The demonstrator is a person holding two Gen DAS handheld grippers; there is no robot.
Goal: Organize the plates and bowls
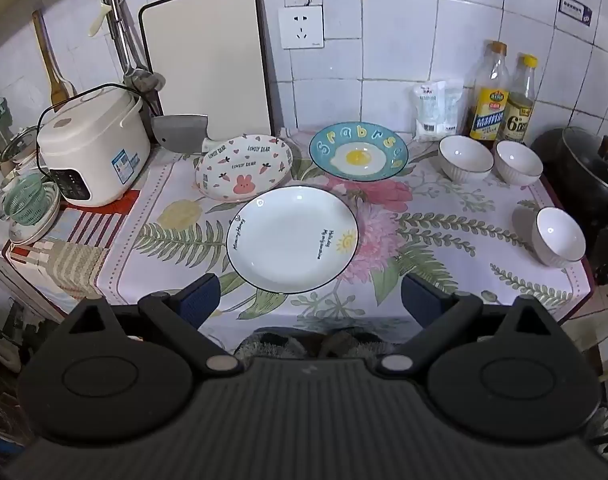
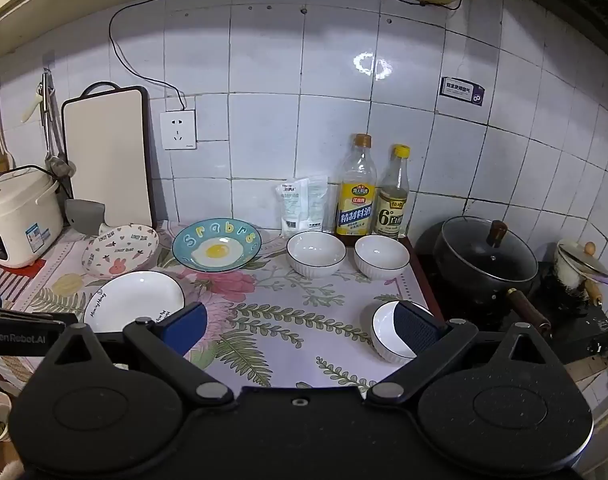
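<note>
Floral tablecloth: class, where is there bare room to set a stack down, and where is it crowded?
Free: the cloth between the white plate, the near bowl and the two back bowls. Crowded: back left, where bunny plate, egg plate and rice cooker cluster.

Bare cloth (image 2: 288, 320) between plates, bowls
</note>
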